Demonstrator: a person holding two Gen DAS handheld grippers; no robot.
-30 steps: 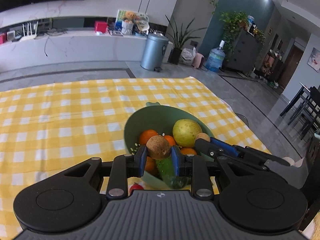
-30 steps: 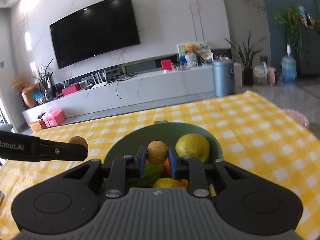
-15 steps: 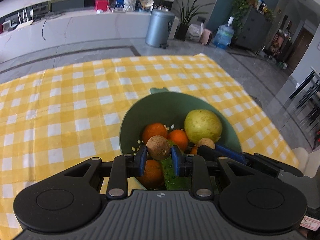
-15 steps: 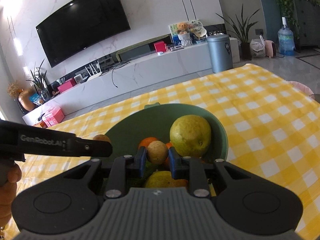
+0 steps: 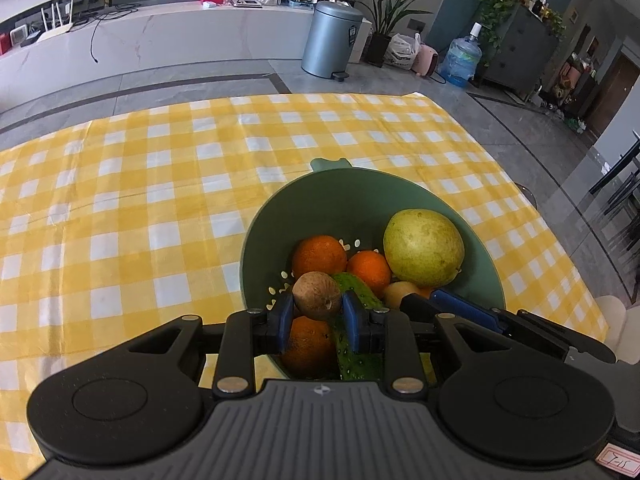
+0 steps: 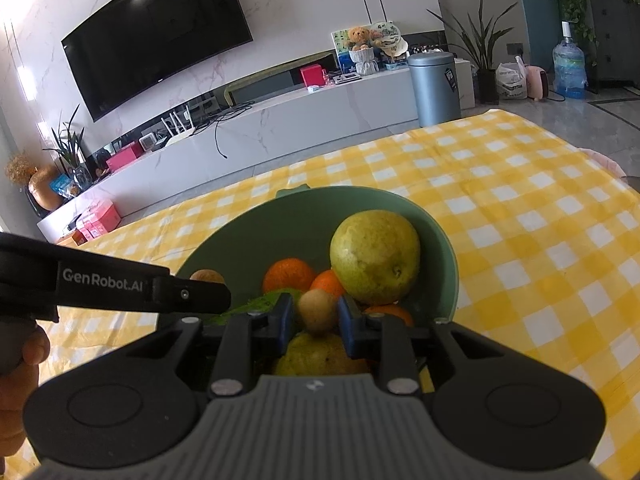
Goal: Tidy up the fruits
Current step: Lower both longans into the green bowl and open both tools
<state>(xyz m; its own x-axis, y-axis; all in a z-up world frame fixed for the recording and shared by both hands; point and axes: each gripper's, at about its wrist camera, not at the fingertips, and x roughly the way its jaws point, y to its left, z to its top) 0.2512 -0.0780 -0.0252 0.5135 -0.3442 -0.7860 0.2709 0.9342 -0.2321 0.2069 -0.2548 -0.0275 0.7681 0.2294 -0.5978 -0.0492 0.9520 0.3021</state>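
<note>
Left wrist view: a small brown round fruit [image 5: 317, 295] is clamped by the left gripper [image 5: 316, 314] over the green plastic colander bowl [image 5: 360, 188]. A paler small round fruit [image 6: 317, 311] is gripped by the right gripper [image 6: 316, 320], though its jaws are just starting to part. Step judged: drop-off into the bowl. Next: full release over the pile, clear of the rim. Already inside: a large yellow-green pear [image 5: 423, 247], oranges [image 5: 319, 255], a green bumpy cucumber [image 5: 356, 330].

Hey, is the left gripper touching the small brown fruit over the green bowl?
Touching. The left wrist view shows both blue pads of the left gripper pressed against the small brown fruit, clamped above the green bowl.
</note>
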